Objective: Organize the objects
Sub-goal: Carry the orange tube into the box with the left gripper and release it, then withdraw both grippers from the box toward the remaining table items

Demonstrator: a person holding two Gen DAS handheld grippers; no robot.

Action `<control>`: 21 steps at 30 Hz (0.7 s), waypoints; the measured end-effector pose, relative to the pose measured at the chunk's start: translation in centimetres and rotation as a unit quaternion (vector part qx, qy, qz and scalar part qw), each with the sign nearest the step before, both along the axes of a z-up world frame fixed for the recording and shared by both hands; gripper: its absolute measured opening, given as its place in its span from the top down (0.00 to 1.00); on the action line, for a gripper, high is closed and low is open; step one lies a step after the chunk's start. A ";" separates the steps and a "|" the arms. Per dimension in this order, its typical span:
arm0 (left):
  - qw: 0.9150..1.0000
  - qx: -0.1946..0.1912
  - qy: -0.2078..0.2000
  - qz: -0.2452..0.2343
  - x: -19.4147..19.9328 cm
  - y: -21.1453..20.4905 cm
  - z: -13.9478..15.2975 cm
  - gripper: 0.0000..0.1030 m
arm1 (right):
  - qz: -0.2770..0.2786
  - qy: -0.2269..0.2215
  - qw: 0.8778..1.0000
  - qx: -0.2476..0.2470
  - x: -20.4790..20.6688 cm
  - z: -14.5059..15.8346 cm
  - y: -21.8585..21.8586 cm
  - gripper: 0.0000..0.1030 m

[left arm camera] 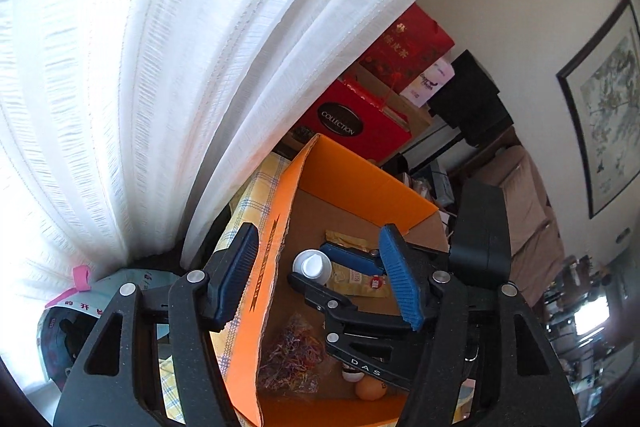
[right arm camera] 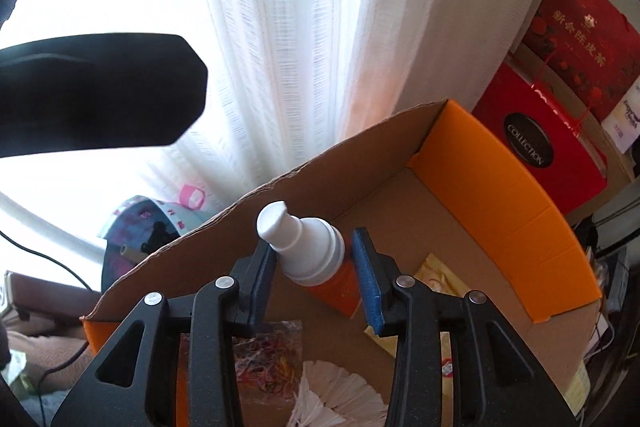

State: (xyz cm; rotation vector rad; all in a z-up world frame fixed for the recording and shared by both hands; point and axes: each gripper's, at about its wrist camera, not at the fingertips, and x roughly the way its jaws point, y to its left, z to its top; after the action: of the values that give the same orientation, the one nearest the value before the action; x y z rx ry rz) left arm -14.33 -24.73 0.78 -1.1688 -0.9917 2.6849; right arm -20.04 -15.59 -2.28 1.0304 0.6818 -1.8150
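holding a white-capped bottle (right arm camera: 308, 251) over the orange box (left arm camera: 360, 187), right claw (right arm camera: 314, 267) clamped on it; left claw (left arm camera: 320, 279) gapes empty (bands, packets, ball already inside), drop pending.

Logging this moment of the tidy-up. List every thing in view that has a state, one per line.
Right claw: shut on the bottle, over the box.
Bottle: capped, held tilted.
Left claw: open, holding nothing, straddling the box's wall.
Cardboard box: open-topped, partly filled.
Bag of rubber bands: lying on the box floor.
Yellow packet: lying flat in the box.
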 end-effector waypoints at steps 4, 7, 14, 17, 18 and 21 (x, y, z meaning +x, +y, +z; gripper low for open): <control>1.000 -0.001 -0.004 0.001 0.5 -0.1 -0.4 0.42 | 0.004 -0.020 1.000 0.003 0.2 -0.9 0.3 0.55; 1.000 0.001 -0.009 -0.002 0.7 0.1 -0.7 0.42 | 0.005 -0.026 0.999 0.018 0.4 -1.7 0.9 0.51; 1.000 -0.003 -0.015 -0.019 0.8 1.6 -0.9 0.40 | -0.023 -0.058 0.998 -0.007 -0.7 -1.1 4.2 0.50; 0.999 -0.011 -0.017 -0.028 0.8 2.6 -0.8 0.37 | -0.053 -0.066 0.996 -0.027 -1.6 -0.2 6.1 0.50; 0.999 -0.014 -0.017 -0.032 0.8 3.1 -0.7 0.34 | -0.060 -0.068 0.995 -0.034 -1.8 0.1 6.7 0.50; 0.999 -0.030 -0.016 -0.042 0.8 4.6 -0.3 0.27 | -0.089 -0.070 0.992 -0.048 -2.3 1.0 8.6 0.47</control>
State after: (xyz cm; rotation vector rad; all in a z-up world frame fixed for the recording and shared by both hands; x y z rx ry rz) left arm -13.52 -20.15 0.43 -1.2398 -0.8516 2.6557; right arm -22.32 -7.02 -1.28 1.1722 0.4243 -1.8858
